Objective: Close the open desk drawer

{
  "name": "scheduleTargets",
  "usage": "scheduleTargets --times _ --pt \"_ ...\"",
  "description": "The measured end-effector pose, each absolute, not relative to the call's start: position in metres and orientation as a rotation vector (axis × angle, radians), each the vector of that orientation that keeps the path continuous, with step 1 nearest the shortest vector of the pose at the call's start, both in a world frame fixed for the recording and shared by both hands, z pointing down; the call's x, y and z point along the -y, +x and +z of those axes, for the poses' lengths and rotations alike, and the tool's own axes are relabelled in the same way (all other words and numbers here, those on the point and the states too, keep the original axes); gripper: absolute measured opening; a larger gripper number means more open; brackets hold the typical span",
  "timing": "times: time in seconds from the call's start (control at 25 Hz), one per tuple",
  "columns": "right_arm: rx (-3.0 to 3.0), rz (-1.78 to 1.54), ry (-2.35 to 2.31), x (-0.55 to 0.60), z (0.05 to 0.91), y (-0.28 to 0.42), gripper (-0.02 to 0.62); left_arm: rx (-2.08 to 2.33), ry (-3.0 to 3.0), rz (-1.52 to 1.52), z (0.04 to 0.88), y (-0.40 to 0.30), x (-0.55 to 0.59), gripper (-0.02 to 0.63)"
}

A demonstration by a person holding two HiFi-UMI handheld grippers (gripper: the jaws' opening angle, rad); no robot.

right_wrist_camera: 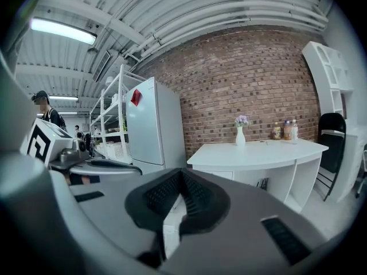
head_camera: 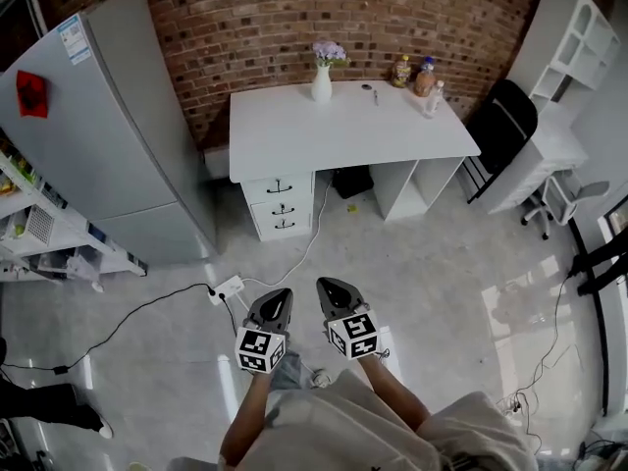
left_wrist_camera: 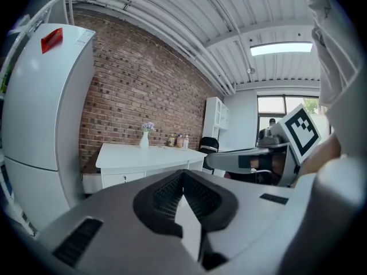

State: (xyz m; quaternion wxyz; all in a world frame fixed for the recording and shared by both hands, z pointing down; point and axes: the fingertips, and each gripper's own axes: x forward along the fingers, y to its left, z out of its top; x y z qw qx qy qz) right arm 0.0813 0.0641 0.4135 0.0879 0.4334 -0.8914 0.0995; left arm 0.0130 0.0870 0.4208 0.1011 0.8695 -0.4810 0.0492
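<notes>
Both our left gripper [head_camera: 277, 298] and right gripper [head_camera: 332, 288] have jaws pressed together on nothing, well apart from the drawers [head_camera: 282, 207] under the white table [head_camera: 343, 130]'s left end.

No legible text; sticker [head_camera: 73, 37] and red tag [head_camera: 31, 93] on fridge [head_camera: 123, 130] too small

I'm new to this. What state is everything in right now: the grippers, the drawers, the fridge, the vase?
Left hand-held gripper: shut, empty.
Right hand-held gripper: shut, empty.
Desk drawers: too far off to tell if any is open.
Fridge: doors closed.
Vase: upright, holding flowers.
</notes>
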Motion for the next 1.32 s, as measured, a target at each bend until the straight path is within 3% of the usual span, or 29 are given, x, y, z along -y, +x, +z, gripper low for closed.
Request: scheduleTargets --times 1.32 --pt "2.694 0.22 1.248 -0.12 0.403 0.077 0.017 1.489 2.584 0.16 0.409 0.01 -0.135 0.012"
